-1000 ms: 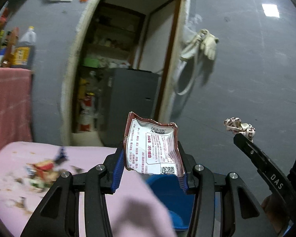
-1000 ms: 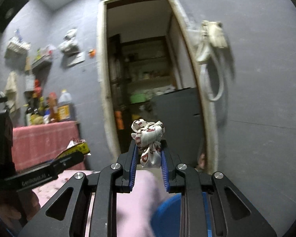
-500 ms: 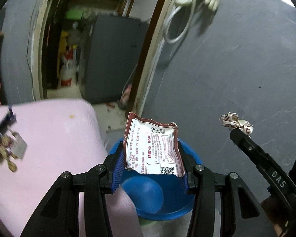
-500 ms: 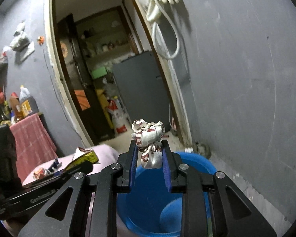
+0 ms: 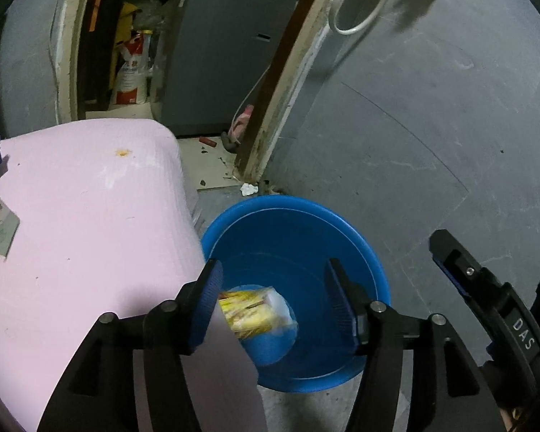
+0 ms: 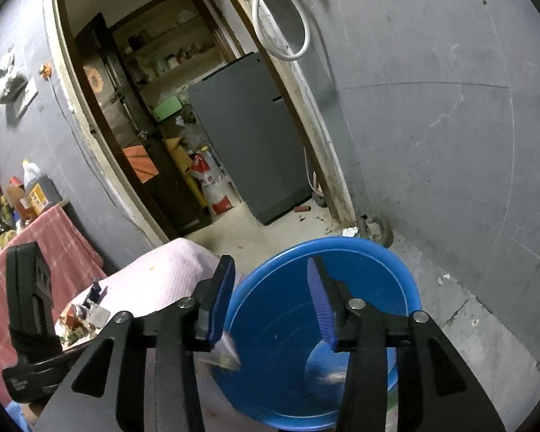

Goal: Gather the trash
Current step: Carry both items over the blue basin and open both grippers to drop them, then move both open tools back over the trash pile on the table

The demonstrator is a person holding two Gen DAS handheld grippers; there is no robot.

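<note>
The left gripper (image 5: 271,302) is held over a blue basin (image 5: 342,223) that stands on the floor just beside the corner of a table covered by a pink cloth (image 5: 82,216). Its jaws are spread and have just been opening; nothing is pinched between them. Below them, inside the basin, a yellow wrapper (image 5: 250,309) is seen near the bottom; whether it is lying there or falling cannot be told.

The right gripper (image 6: 270,306) is also held over the basin (image 6: 378,252), from the side nearer the wall. Its jaws are spread and have just been opening, and no thing is between the pads. Under the left pad a blurred scrap (image 6: 223,358) is seen at the basin's near rim, and a second blurred piece (image 6: 333,378) is seen low inside the basin; what they are cannot be made out.

More trash (image 6: 81,320) is left on the cloth toward the table's far left edge, well apart from the basin. A grey cabinet (image 6: 248,136) is seen through the doorway (image 6: 75,115) behind, and a small white scrap (image 5: 249,189) lies on the floor between the basin and the door frame.
</note>
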